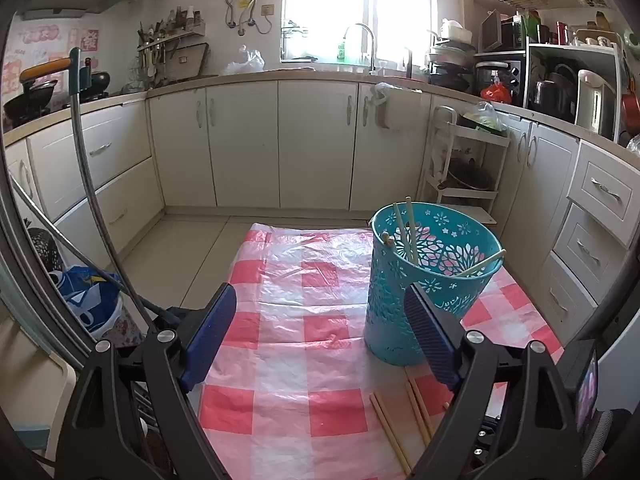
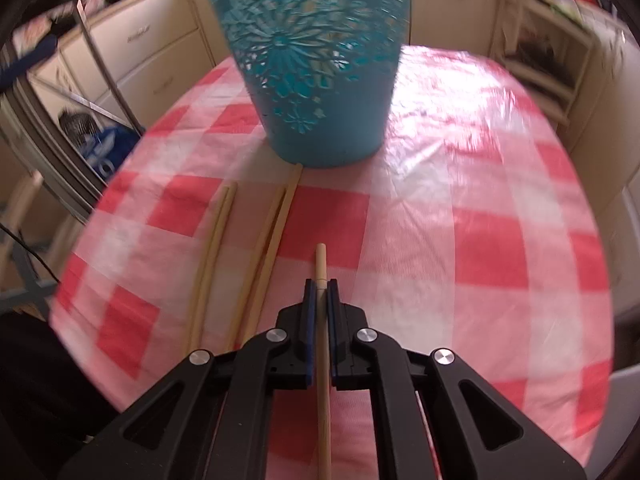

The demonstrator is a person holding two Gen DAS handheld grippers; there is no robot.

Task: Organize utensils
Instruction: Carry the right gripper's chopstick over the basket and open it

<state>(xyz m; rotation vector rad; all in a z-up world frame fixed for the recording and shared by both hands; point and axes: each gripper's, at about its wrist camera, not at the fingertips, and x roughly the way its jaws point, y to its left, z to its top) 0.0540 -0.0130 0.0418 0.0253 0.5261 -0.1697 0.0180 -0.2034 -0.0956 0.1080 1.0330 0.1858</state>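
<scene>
Right gripper: clamped tight on 1 wooden chopstick, which runs lengthwise between the blue pads and pokes out just past the fingertips, over the tablecloth.
Left gripper: jaws spread wide with nothing between them; the right-hand pad overlaps the basket's near side in the picture, contact not clear.
Loose chopsticks: 4 lie on the cloth in 2 pairs, just left of the held one, pointing toward the basket; the tip of the nearer pair reaches the basket's base.
Tablecloth: red-and-white checked plastic sheet, wrinkled and shiny.
Basket: teal cut-out flower bucket, upright on the cloth beyond the loose chopsticks.
Chopsticks in basket: at least 3 visible, 2 leaning against the far-left rim, 1 resting across the right rim.
Cabinets: cream doors along the far walls under a worktop.
Window: bright, above the tap.
</scene>
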